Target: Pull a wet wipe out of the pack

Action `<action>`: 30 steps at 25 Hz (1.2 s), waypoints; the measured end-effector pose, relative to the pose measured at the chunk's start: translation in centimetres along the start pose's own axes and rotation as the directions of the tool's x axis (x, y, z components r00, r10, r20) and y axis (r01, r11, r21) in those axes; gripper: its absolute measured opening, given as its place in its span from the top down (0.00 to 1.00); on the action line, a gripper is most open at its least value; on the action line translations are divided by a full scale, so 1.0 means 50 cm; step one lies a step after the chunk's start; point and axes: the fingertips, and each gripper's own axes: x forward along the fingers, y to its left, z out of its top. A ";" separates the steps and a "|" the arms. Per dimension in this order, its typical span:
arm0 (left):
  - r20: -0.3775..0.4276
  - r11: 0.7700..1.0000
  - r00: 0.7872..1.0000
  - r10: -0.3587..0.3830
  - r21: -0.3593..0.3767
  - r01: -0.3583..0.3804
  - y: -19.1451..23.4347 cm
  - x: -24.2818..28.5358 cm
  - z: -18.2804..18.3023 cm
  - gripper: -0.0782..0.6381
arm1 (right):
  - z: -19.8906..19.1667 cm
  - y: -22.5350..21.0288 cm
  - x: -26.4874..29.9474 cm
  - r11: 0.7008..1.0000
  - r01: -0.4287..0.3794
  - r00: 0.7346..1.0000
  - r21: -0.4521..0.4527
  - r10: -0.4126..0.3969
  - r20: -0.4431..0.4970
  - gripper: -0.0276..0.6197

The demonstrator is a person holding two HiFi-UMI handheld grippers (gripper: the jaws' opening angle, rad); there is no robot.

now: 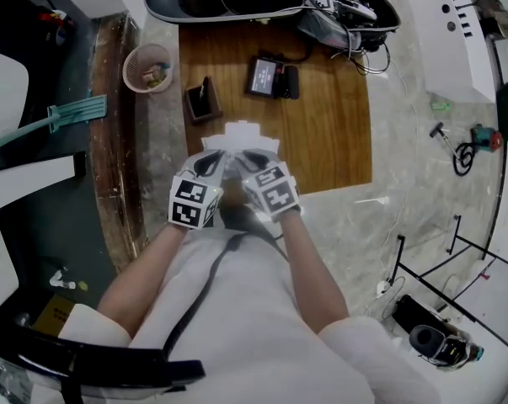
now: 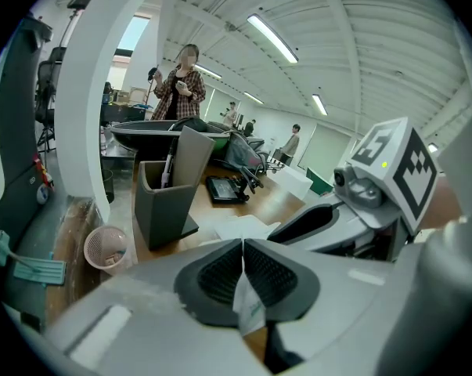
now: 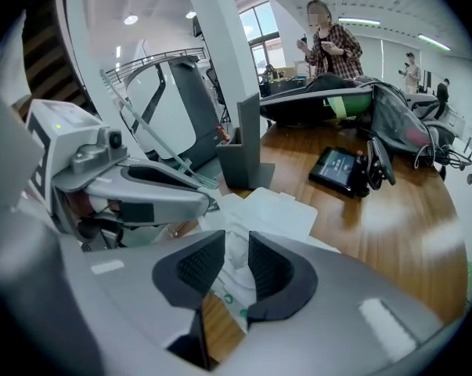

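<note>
The left gripper (image 2: 243, 251) is clamping its jaws together on a thin white flap with green print, an edge of the wet wipe pack (image 2: 250, 308), and that flap is hanging down at 6 o'clock from the pads. The right gripper (image 3: 236, 245) is holding its jaws apart, and crumpled white material of the pack (image 3: 234, 276) is sitting in the gap without the pads pressing on it; whether that is a wipe or the wrapper, I cannot tell. From the head view, the left gripper (image 1: 211, 165) and the right gripper (image 1: 254, 162) are standing side by side, tips close together, at the near edge of the wooden table (image 1: 329, 133), and the pack is lying under those tips, mostly hidden. A flat white sheet (image 1: 249, 135) is spreading out at 12 o'clock, just beyond the tips. A grey pen holder (image 1: 201, 101) is standing at 11 o'clock from the grippers, a dark device with a screen (image 1: 266, 76) is lying at 1 o'clock, and a pink mesh basket (image 1: 148, 67) is sitting on the floor at 10 o'clock. A person in a plaid shirt (image 2: 181, 84) is standing well beyond the table.
</note>
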 end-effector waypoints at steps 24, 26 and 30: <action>0.011 0.999 1.000 -0.021 0.034 0.021 -0.019 -0.008 0.012 0.88 | 0.033 -0.018 -0.060 0.998 0.051 0.983 0.031 -0.056 0.177 0.94; 0.016 0.999 0.999 -0.035 0.042 0.034 -0.027 -0.009 0.016 0.85 | 0.040 -0.016 -0.066 0.998 0.049 0.979 0.030 -0.054 0.199 0.94; 0.023 0.997 0.998 -0.058 0.058 0.057 -0.043 -0.010 0.023 0.81 | 0.045 -0.013 -0.081 0.998 0.049 0.975 0.035 -0.055 0.215 0.94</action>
